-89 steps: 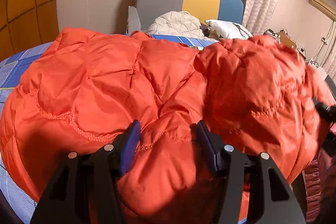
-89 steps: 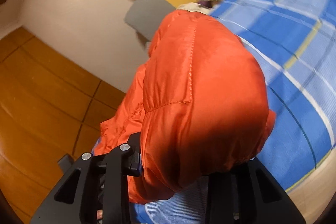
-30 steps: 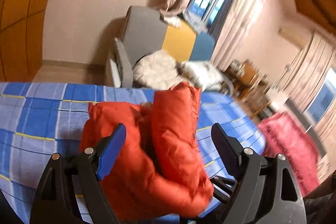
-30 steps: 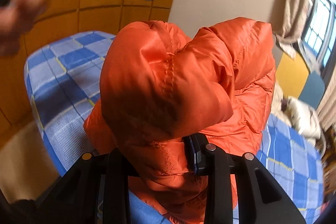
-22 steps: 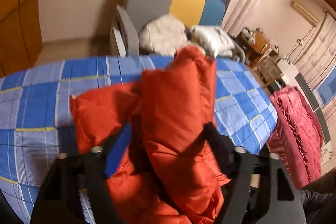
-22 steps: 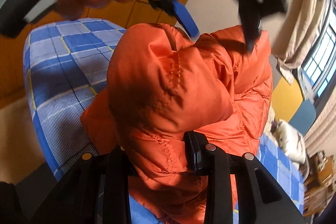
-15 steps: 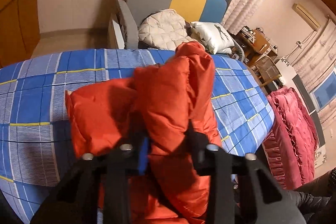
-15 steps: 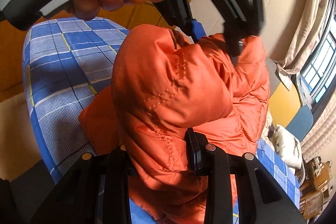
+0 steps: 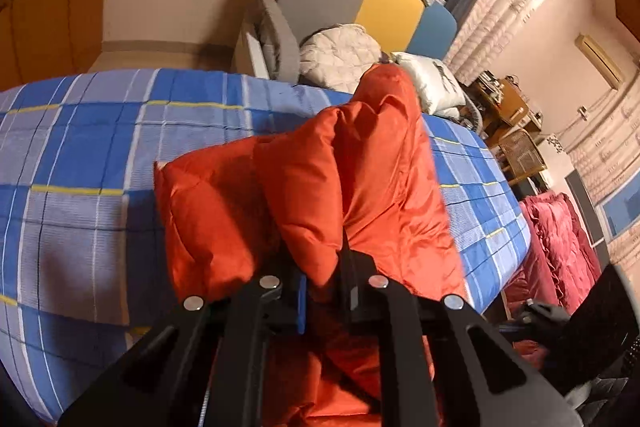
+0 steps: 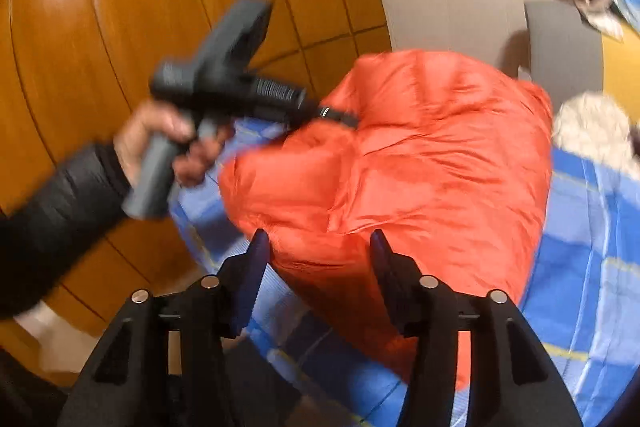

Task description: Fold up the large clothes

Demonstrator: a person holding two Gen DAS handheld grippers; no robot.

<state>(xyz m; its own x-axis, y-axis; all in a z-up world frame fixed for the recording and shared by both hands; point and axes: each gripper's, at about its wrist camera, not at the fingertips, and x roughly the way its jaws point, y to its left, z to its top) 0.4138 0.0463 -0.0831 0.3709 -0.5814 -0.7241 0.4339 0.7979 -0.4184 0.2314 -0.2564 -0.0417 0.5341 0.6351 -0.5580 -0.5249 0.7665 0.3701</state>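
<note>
On the blue checked bed (image 9: pixel 80 163) the orange puffer jacket (image 9: pixel 360 179) lies bunched mid-fold. The left gripper (image 9: pixel 322 283) has just closed, pinching a jacket fold; the right gripper (image 10: pixel 316 255) has just opened, jaws apart, gripping nothing. Next, I judge, the right needs a fresh hold.

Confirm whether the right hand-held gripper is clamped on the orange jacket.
No: the right hand-held gripper stands open, its fingers apart around the orange jacket.

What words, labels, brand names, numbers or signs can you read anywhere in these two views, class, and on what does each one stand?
None can be read.
Cushion on the sofa: a dark printed mark, too small to read.
Left gripper, seen from the right wrist: a small pale spot near its tip, blurred.
Orange jacket and blue checked bedsheet: no lettering visible.
</note>
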